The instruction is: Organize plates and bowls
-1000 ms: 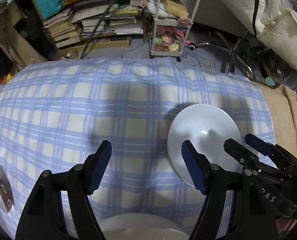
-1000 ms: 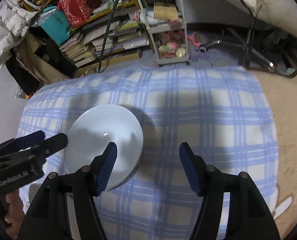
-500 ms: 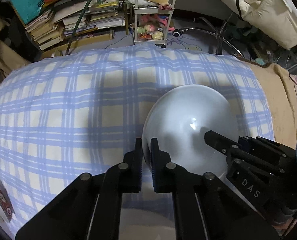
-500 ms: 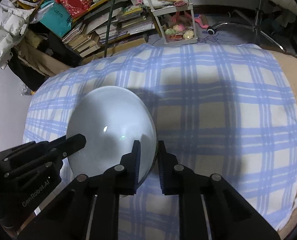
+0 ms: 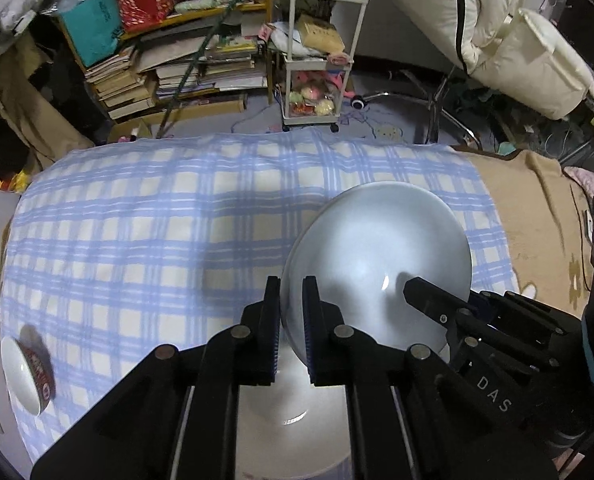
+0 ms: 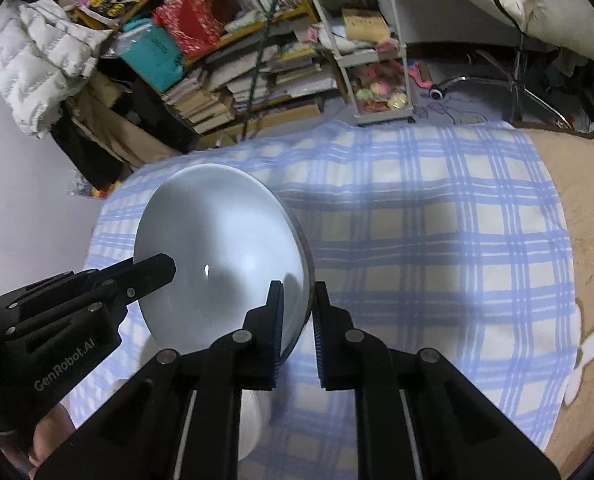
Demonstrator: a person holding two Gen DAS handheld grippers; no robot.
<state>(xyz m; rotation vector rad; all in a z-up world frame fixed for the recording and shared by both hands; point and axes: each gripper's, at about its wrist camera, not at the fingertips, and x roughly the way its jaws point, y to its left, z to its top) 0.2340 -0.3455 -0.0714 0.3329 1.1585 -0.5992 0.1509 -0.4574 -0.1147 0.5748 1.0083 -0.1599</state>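
Right wrist view: left gripper (image 6: 153,270) reads, seemingly, "GenRobot.AI".

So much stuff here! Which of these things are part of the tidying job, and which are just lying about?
Part of the job:
- white plate, gripped at opposite edges by the left tool and the right tool
- second white plate below it
- red-patterned bowl

Just lying about:
- checked blanket
- book stacks
- trolley
- white jacket

The white plate (image 5: 377,256) looks glazed, smooth and glossy. The checked blue cover (image 5: 157,232) is soft matt cloth. Both claws, left (image 5: 291,320) and right (image 6: 299,320), are matt black plastic with ribbed pads.
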